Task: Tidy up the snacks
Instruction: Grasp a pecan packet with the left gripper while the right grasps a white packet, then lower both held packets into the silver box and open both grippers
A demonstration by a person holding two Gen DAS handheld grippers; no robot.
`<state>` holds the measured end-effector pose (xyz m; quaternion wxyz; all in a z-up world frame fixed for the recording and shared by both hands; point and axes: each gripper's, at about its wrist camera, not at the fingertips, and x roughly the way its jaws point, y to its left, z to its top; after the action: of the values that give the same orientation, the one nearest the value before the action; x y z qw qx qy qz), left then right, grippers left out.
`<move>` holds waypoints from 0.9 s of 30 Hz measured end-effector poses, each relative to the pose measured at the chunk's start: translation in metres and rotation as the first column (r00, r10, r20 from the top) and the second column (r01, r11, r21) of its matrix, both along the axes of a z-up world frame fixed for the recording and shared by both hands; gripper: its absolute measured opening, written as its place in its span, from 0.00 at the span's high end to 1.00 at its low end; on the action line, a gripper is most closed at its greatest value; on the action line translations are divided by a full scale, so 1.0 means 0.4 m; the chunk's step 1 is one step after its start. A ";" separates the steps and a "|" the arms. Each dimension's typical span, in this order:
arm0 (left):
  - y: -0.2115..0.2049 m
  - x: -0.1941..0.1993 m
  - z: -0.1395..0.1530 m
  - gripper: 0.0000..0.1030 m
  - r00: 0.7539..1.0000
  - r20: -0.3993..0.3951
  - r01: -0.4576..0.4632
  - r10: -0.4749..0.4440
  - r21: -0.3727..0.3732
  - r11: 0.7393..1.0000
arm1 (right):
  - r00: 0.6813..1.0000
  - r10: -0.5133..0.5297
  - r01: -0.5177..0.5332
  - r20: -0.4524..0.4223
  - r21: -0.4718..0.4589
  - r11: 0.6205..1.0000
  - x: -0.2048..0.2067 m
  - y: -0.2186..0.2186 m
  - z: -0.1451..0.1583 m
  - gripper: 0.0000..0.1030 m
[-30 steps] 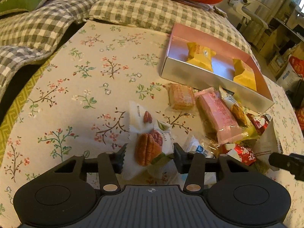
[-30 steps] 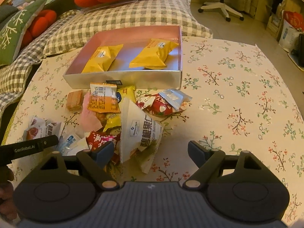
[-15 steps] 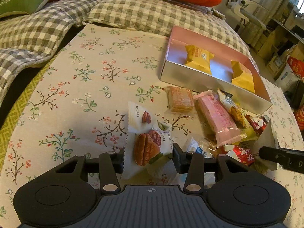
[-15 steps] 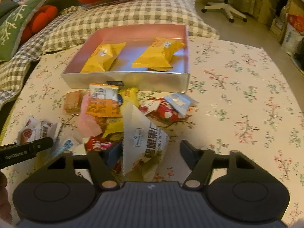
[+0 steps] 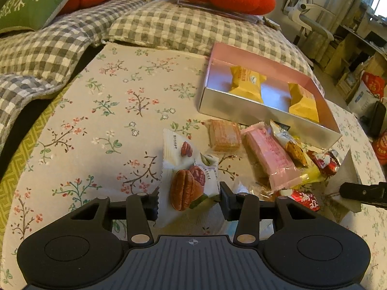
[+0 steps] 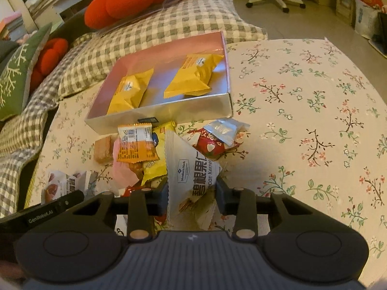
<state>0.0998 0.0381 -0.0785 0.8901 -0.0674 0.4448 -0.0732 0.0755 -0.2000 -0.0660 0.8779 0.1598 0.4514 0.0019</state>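
Right now your left tongs (image 5: pixel 188 199) pinch a pecan packet (image 5: pixel 191 181) and your right tongs (image 6: pixel 192 194) clamp a white nut pouch (image 6: pixel 191 169), both just off the bed's (image 6: pixel 314 96) snack heap, near the box (image 6: pixel 159 116). Light, crinkly, slippery film: grip mid-body, gently, sparing the brittle nuts.

In the right wrist view, 2 packets (image 6: pixel 131 91) (image 6: pixel 193 76) lie in the box (image 6: pixel 169 113) at upper centre; the snack pile (image 6: pixel 154 154) lies below it, touching its front wall.

Snack pile (image 6: pixel 154 154) beside silver box (image 6: pixel 159 118)
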 end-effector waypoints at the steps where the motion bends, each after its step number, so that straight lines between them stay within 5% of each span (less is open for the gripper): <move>1: 0.000 0.000 0.000 0.60 1.000 0.001 0.001 -0.001 -0.001 1.000 | 1.000 -0.004 0.004 0.003 0.003 1.000 -0.001 -0.001 0.001 0.66; 17: -0.028 0.002 0.063 0.60 0.995 0.085 0.058 -0.054 -0.047 0.997 | 0.992 -0.058 0.058 0.114 0.003 0.998 -0.011 -0.033 0.041 0.66; 27: -0.060 0.049 0.105 0.60 0.990 0.116 0.093 -0.085 -0.064 0.994 | 0.986 -0.086 0.068 0.146 0.123 0.990 0.050 -0.061 0.088 0.67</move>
<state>0.1192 0.0142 -0.0365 0.9069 -0.0738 0.3933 -0.1321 0.0956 -0.2242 -0.0309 0.8981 0.2281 0.3761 0.0067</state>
